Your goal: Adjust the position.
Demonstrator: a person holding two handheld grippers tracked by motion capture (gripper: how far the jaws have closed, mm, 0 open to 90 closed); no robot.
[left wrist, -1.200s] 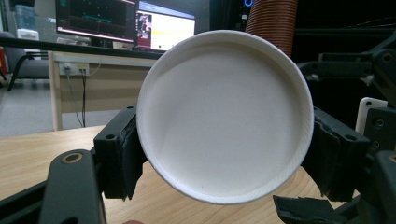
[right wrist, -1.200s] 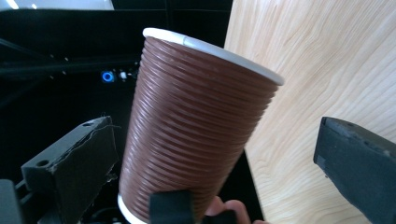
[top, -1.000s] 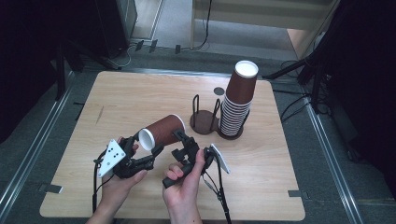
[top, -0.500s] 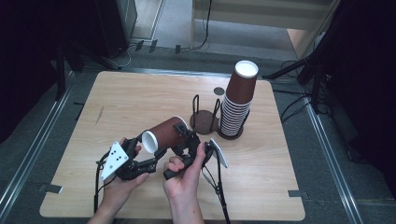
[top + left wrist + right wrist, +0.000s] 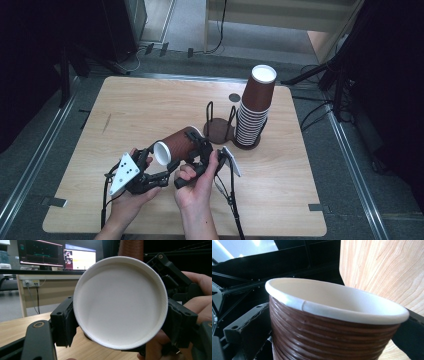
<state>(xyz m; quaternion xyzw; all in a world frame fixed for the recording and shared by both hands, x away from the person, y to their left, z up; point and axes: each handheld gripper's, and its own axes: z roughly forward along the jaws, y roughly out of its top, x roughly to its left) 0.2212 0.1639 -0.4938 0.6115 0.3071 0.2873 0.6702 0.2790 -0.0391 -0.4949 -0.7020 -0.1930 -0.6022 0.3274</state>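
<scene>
Brown ribbed paper with a white rim: that is the cup (image 5: 176, 145) you are holding on its side above the near part of the wooden worktop (image 5: 150, 105), between your two hands. Its open mouth is facing you and slightly left, and its base is pointing away toward the stack.

You are gripping the cup with the left claw (image 5: 159, 165), which is closed on it at the rim end. In the left gripper view the white inside of the cup (image 5: 120, 302) is facing the camera head-on, with one black jaw standing against its left edge and the other against its right edge.

You are bringing the right claw (image 5: 200, 150) against the cup body from the far side. In the right gripper view the ribbed brown wall (image 5: 324, 337) is sitting between the two black jaws, with the rim tilted above it. Whether those jaws are pressing on the wall or only standing beside it cannot be told.

Beyond your hands, an empty dark holder (image 5: 219, 129) with upright wire loops is standing on the worktop. Just beside it, on its right, a tall stack of brown cups (image 5: 254, 112) is standing in a second holder, bottoms up.
</scene>
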